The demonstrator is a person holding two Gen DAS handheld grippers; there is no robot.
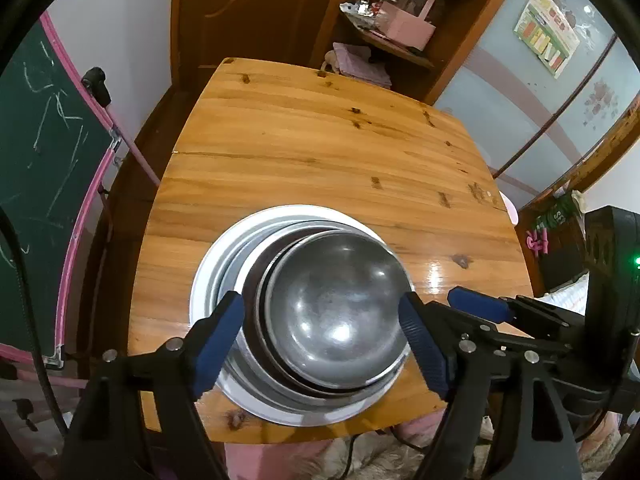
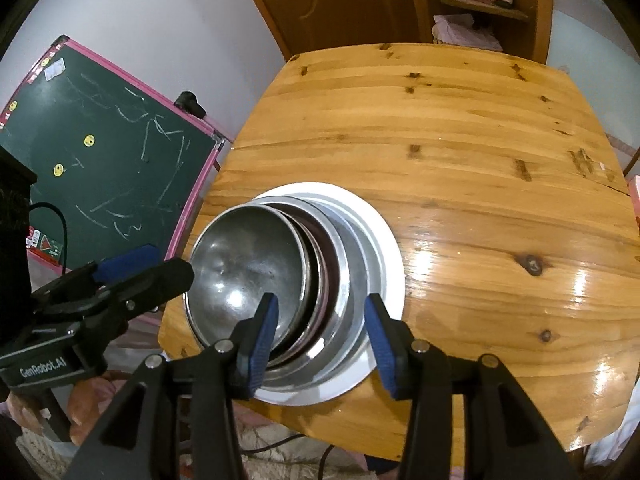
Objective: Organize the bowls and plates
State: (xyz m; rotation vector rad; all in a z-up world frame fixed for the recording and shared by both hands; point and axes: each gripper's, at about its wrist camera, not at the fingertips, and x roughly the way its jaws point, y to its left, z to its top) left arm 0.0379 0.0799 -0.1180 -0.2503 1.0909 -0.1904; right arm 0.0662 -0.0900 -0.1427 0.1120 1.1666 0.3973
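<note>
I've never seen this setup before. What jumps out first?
A stack of metal bowls nested on a white plate sits near the front edge of a wooden table. Both tongs, left and right, hang open around it. A green chalkboard leans to the left.

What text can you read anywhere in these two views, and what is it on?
"GenRobot.AI": white lettering on the black body of the left hand-held gripper.
Colourful wall poster: print too small to read.
Green chalkboard with pink frame: only scribbles and stickers, no words legible.
</note>
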